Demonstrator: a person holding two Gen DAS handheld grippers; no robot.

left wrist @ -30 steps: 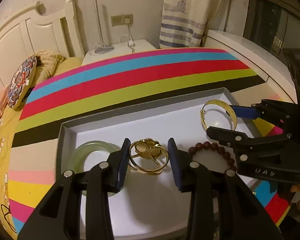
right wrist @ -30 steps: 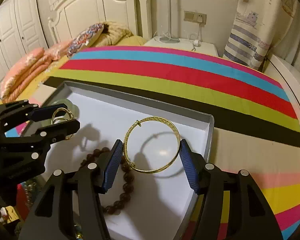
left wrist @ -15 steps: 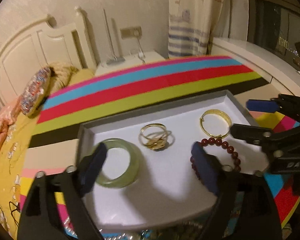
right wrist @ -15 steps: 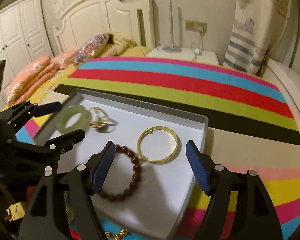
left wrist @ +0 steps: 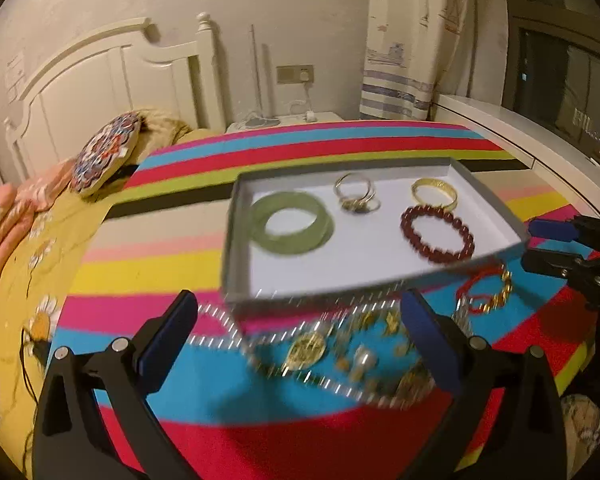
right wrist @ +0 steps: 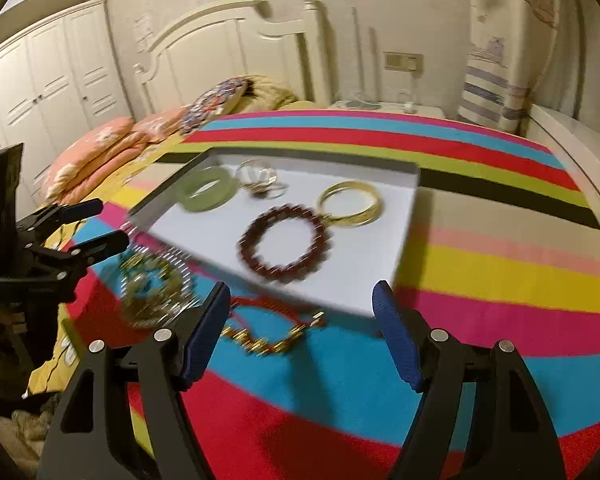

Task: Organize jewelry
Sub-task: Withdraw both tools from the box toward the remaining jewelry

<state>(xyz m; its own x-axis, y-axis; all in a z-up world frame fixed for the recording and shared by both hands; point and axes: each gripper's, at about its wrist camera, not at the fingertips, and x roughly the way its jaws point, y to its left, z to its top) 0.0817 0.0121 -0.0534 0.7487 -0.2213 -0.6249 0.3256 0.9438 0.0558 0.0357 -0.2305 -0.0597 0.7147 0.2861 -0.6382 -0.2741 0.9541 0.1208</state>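
Note:
A shallow grey tray (left wrist: 230,236) (right wrist: 320,160) on the striped cloth holds a green jade bangle (left wrist: 292,246) (right wrist: 204,205), a gold knot bracelet (left wrist: 356,200) (right wrist: 260,184), a gold bangle (left wrist: 440,205) (right wrist: 350,221) and a dark red bead bracelet (left wrist: 444,258) (right wrist: 284,274). A blurred pile of chains and gold pendants (left wrist: 340,344) (right wrist: 152,288) lies in front of the tray, with a red cord bracelet (left wrist: 496,300) (right wrist: 268,344) beside it. My left gripper (left wrist: 296,308) (right wrist: 100,224) hangs over the pile, jaws opening, gripping nothing. My right gripper (right wrist: 300,292) (left wrist: 540,244) stands open over the red cord bracelet.
The striped cloth (left wrist: 340,148) covers the table. A bed with yellow bedding (left wrist: 28,248), a patterned cushion (left wrist: 104,156) and a white headboard (right wrist: 228,48) lies to the left. A night table (left wrist: 284,120), a curtain (left wrist: 400,60) and a white wardrobe (right wrist: 40,80) stand behind.
Both grippers drew back out of the tray toward its near edge and opened wider. The left let go of the gold knot bracelet, the right of the gold bangle. The loose pile came into view.

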